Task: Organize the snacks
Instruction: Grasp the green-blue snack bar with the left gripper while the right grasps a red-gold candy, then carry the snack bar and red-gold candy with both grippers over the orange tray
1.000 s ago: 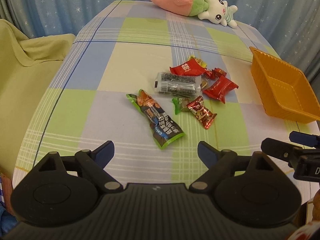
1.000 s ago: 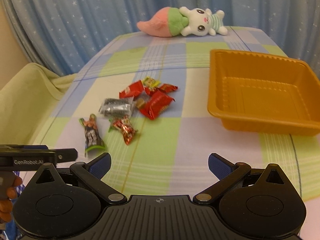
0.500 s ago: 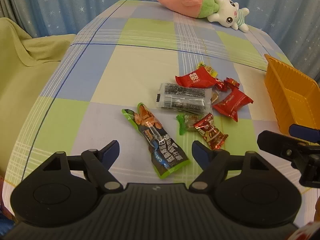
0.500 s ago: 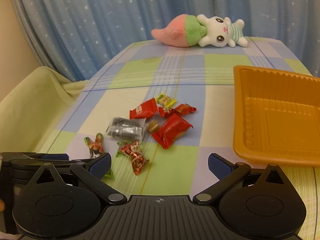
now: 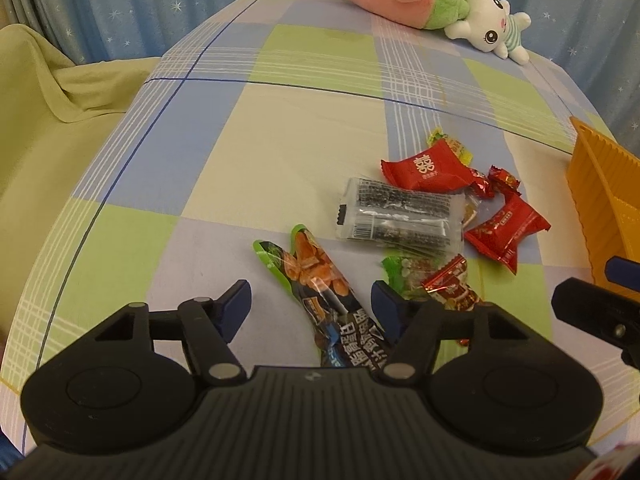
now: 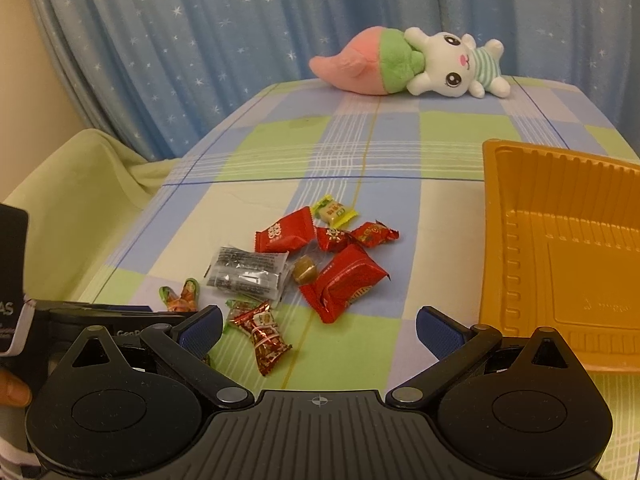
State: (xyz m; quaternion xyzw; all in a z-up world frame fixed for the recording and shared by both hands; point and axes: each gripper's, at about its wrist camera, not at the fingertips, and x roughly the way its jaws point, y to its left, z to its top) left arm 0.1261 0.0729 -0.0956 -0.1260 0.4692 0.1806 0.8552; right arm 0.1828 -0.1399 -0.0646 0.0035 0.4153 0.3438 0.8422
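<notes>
Several snacks lie bunched mid-desk, the orange tray [image 6: 560,248] empty at its right edge; the left gripper [image 5: 310,306] straddles the long green packet [image 5: 320,292], jaws closing but not yet pressing; the right gripper [image 6: 318,326] hangs wide open, empty; next, pinch and carry trayward.

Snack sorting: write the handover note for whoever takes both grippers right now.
Left gripper: fingers closing around the long green snack packet, which lies between them; not yet pinched.
Right gripper: open, empty, hovering near the foil candy.
Snacks: all loose in a pile on the checked cloth, including the clear dark packet and red packets.
Orange tray: empty as far as visible.
Done: nothing.
Left: move every snack to the tray.
</notes>
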